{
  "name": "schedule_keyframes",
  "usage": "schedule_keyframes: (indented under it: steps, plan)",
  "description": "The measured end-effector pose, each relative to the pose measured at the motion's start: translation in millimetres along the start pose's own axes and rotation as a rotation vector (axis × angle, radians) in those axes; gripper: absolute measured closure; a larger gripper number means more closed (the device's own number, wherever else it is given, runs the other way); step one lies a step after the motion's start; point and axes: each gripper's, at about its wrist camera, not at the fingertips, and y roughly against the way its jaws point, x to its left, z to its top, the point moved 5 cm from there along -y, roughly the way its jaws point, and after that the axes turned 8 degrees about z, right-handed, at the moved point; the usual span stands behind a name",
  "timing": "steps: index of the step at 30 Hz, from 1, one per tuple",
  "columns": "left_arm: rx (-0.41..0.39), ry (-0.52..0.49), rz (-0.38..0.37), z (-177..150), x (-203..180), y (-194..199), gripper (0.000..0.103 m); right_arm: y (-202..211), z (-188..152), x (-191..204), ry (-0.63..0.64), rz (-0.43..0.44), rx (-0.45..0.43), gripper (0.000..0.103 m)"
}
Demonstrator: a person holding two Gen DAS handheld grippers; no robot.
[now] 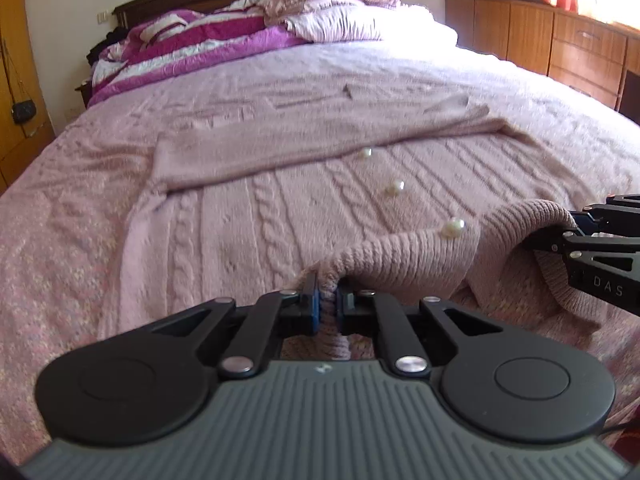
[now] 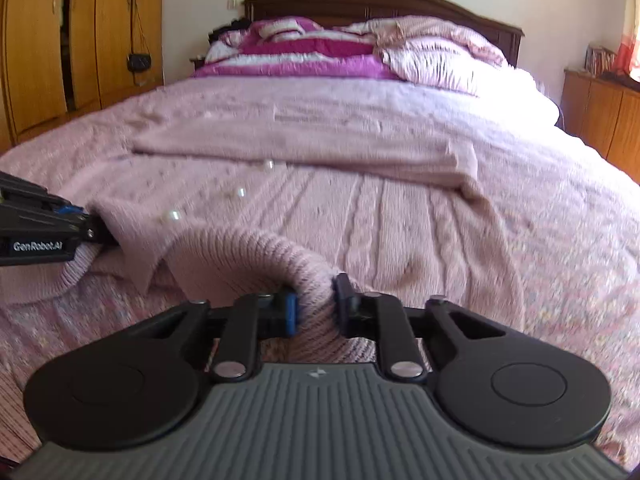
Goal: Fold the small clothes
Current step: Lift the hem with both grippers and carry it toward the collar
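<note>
A pale pink cable-knit cardigan (image 1: 304, 208) with pearl buttons (image 1: 453, 227) lies on the bed, its sleeves folded across the far part. My left gripper (image 1: 328, 300) is shut on the ribbed near hem and lifts it a little. My right gripper (image 2: 316, 300) is shut on the ribbed hem further right (image 2: 256, 248). The right gripper also shows at the right edge of the left wrist view (image 1: 560, 236), and the left gripper at the left edge of the right wrist view (image 2: 92, 228). The cardigan (image 2: 380, 216) stretches away from both grippers.
The bed has a pink bedspread (image 1: 60, 240). Magenta and pink pillows and quilts (image 1: 240, 36) are piled by the dark headboard (image 2: 380, 0). Wooden drawers (image 1: 560, 40) stand at the right, a wooden wardrobe (image 2: 80, 32) at the left.
</note>
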Motion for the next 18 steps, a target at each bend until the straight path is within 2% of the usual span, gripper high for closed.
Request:
schedule_keyframes:
  steps: [8, 18]
  plan:
    - [-0.096, 0.087, -0.008, 43, 18, 11, 0.094, 8, 40, -17, -0.079, 0.044, -0.106, 0.089]
    - [-0.139, 0.144, 0.012, 83, 32, -5, 0.094, -12, 87, -28, -0.102, 0.057, -0.141, 0.089]
